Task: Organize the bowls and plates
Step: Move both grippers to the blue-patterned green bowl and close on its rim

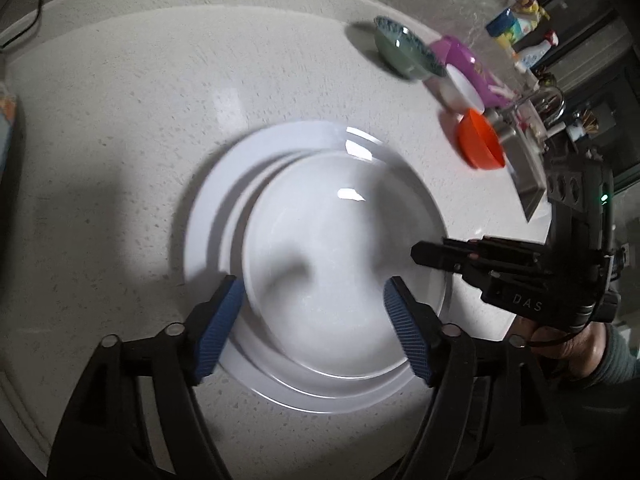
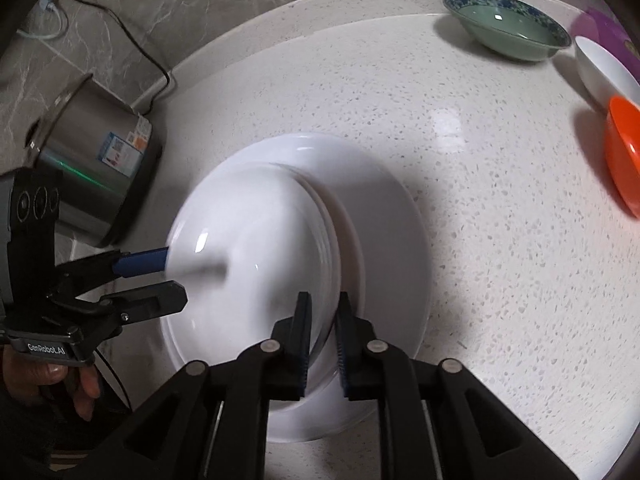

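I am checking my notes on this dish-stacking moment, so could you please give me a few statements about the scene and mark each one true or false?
1. The right gripper is shut on the rim of the upper white plate. True.
2. The left gripper is clamped on the orange bowl. False: its jaws are wide open over the white plates, and the orange bowl sits apart near the counter's edge.
3. The upper white plate sits over a larger white plate. True.
4. The green bowl with a blue patterned rim is stacked on the white plates. False: it stands alone at the far side of the counter.
5. A steel pot stands beside the plates. True.
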